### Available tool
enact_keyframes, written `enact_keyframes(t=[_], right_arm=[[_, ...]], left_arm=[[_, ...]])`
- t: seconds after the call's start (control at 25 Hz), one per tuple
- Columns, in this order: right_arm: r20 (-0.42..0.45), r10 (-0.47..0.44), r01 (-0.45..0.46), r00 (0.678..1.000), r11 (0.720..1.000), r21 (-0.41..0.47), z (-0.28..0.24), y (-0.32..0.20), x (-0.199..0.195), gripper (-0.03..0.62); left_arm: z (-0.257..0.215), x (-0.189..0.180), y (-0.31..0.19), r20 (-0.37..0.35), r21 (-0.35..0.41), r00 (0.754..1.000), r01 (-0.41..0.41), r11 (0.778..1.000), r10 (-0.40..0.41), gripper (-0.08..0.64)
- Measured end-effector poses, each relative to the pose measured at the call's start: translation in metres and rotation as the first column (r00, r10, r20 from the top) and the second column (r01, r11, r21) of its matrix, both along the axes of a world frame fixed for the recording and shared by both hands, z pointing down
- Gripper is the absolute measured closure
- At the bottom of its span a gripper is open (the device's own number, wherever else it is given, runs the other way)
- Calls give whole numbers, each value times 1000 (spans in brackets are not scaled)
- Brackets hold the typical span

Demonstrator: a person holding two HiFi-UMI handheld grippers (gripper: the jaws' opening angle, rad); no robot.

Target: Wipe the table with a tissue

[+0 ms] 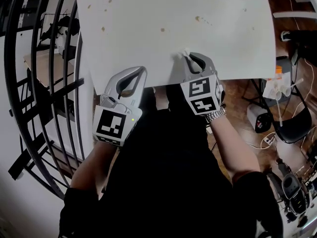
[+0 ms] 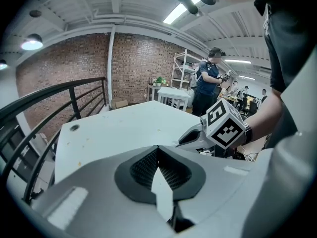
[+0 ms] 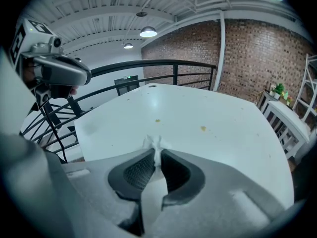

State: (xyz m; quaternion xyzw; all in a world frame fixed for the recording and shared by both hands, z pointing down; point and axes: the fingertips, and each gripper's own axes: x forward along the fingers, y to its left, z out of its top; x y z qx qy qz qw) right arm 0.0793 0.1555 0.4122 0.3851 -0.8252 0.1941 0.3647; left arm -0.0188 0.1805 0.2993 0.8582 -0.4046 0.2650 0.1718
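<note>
The right gripper [image 1: 187, 58] pinches a tissue [image 3: 153, 144] in its jaws at the near edge of the counter [image 1: 173, 14], likely poised to wipe its brown spots [image 1: 162, 29], while the left gripper [image 1: 139, 74] idles beside it, jaws together and empty.

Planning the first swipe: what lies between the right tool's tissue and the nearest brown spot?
Nothing: the right gripper view shows bare white table between the tissue pinched in the right tool and that spot.

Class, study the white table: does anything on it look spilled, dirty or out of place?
Yes. Small brown spots are scattered across the white table, like dried splashes on an otherwise bare top. The right claw grips a tissue at the near edge.
</note>
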Motion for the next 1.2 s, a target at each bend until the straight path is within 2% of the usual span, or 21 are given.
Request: enact_keyframes(t=[0.48,1.2], right_arm=[[-8,-31,31,999,999,15,-2,-20,-8,560],[-67,-12,13,998,1000,9,5,-64,-31,560]], left_arm=[[-2,-21,-12,9,22,997,79,997,-79,548],[11,-60,-35,-22,-4,995,96,995,-96,548]])
